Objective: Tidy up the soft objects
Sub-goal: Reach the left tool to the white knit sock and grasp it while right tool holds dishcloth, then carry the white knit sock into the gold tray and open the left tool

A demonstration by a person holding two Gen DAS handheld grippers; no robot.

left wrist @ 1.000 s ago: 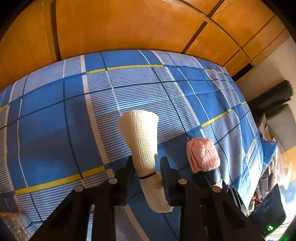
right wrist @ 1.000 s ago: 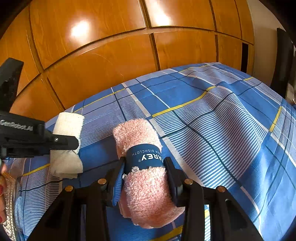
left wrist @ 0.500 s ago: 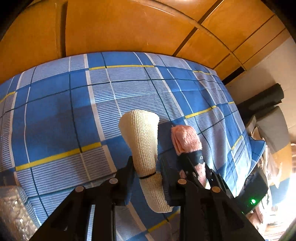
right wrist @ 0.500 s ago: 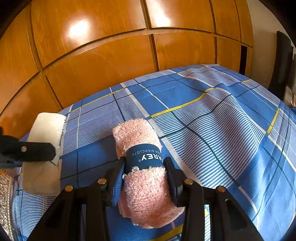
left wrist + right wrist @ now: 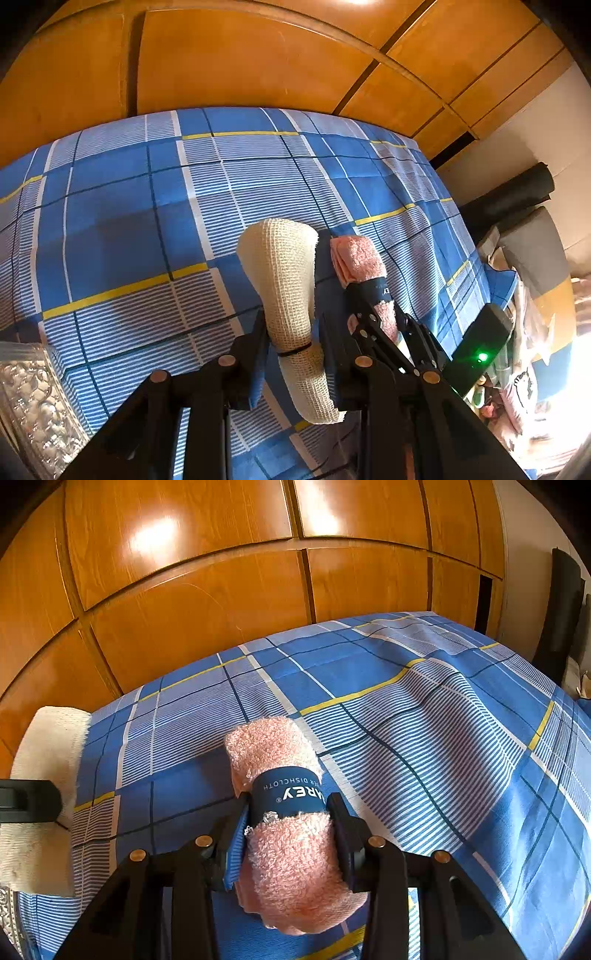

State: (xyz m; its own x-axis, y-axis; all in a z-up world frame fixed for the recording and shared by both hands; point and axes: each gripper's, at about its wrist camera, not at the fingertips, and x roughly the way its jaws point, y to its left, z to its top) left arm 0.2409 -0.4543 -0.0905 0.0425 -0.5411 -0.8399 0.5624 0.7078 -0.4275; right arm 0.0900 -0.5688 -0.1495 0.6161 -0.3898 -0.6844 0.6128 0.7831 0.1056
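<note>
Pink dishcloth roll (image 5: pixel 291 812), centre frame above the bed (image 5: pixel 443 738), sits pinched at its paper band by the right gripper (image 5: pixel 291 808), likely so it stays rolled. Left gripper (image 5: pixel 291 347) fingers pinch the cream mesh roll (image 5: pixel 288 280) at its elastic, just beside it, seemingly to pair them.

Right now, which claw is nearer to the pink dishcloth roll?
Right. The right claw is shut on the pink dishcloth roll at its blue paper band. The left claw is beside it on its left, shut on the cream mesh cloth roll.
</note>
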